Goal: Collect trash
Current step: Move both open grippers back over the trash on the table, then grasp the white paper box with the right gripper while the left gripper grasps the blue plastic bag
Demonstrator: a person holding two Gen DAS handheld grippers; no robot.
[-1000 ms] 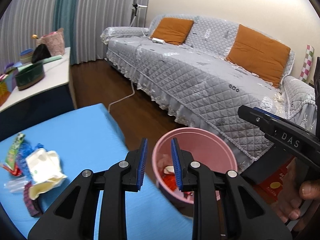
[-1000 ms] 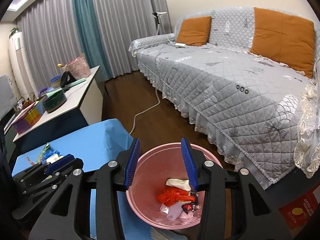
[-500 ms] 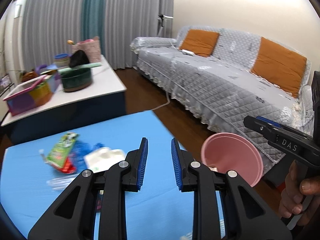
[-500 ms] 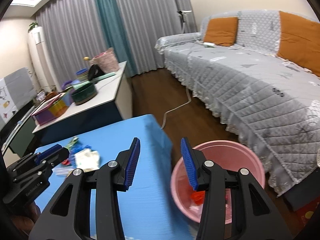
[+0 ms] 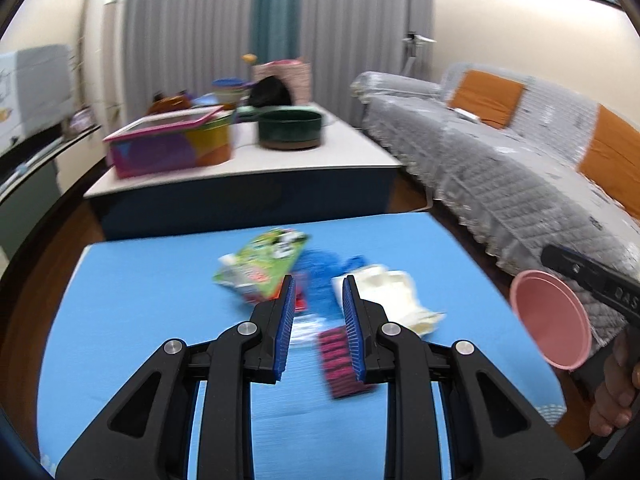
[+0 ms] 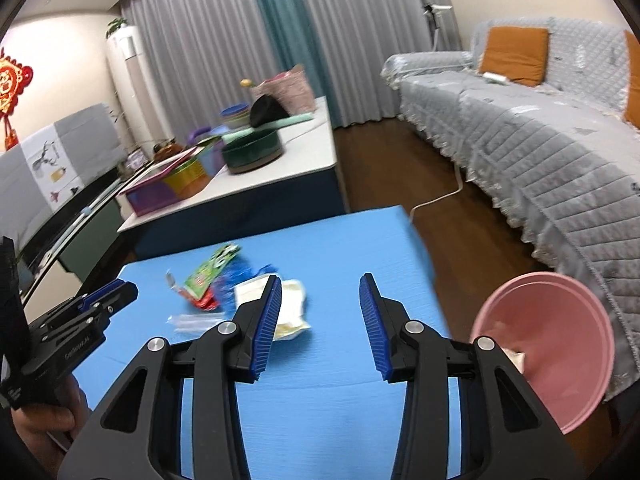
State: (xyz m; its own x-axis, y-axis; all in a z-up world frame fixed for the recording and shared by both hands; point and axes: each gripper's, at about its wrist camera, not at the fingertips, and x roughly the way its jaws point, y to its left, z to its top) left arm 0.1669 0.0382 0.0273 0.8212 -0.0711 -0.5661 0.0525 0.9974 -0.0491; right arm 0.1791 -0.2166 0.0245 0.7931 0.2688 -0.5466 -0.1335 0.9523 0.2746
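A pile of trash lies on the blue table (image 5: 140, 300): a green snack wrapper (image 5: 264, 264), a crumpled blue bag (image 5: 320, 272), a white cream wrapper (image 5: 394, 296), a dark red ridged piece (image 5: 344, 360) and a clear plastic strip (image 6: 192, 320). My left gripper (image 5: 318, 320) is open and empty, just above the near side of the pile. My right gripper (image 6: 320, 320) is open and empty over the table, right of the white wrapper (image 6: 288, 304). The pink bin (image 6: 560, 344) stands off the table's right edge and holds some trash.
A white-topped low cabinet (image 5: 352, 148) behind the table carries a green round tub (image 5: 290, 128), a colourful box (image 5: 168, 144) and other items. A grey-covered sofa (image 6: 540, 140) with orange cushions runs along the right. Wooden floor with a white cable (image 6: 440, 196) lies between.
Both grippers have swung left, away from the pink bin and toward the trash pile on the blue table. The right gripper's jaws stand wider apart than before.
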